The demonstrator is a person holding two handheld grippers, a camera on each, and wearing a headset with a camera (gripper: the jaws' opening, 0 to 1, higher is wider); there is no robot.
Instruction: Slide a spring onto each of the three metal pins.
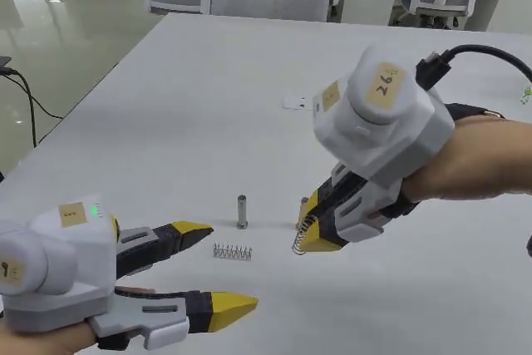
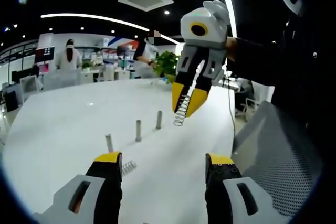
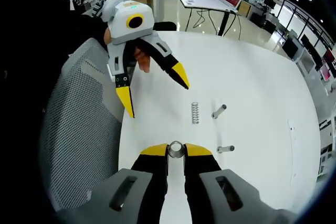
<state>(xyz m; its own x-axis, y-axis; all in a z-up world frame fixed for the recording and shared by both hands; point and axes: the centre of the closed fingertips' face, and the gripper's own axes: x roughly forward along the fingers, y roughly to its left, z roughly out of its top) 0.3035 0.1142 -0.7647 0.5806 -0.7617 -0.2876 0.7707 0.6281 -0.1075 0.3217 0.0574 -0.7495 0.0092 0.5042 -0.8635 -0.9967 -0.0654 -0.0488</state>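
The left gripper (image 1: 231, 267) hovers low over the near part of the white bench (image 1: 208, 81), its jaws spread wide and gripping nothing. A loose spring (image 1: 232, 252) lies flat on the bench just ahead of its yellow tips. Past that spring the three metal pins (image 2: 138, 129) stand upright in a short row, and the right gripper (image 1: 312, 241) is pinched closed on a second spring (image 1: 301, 235), which hangs tilted from its tips, just beside the end pin (image 1: 303, 208).
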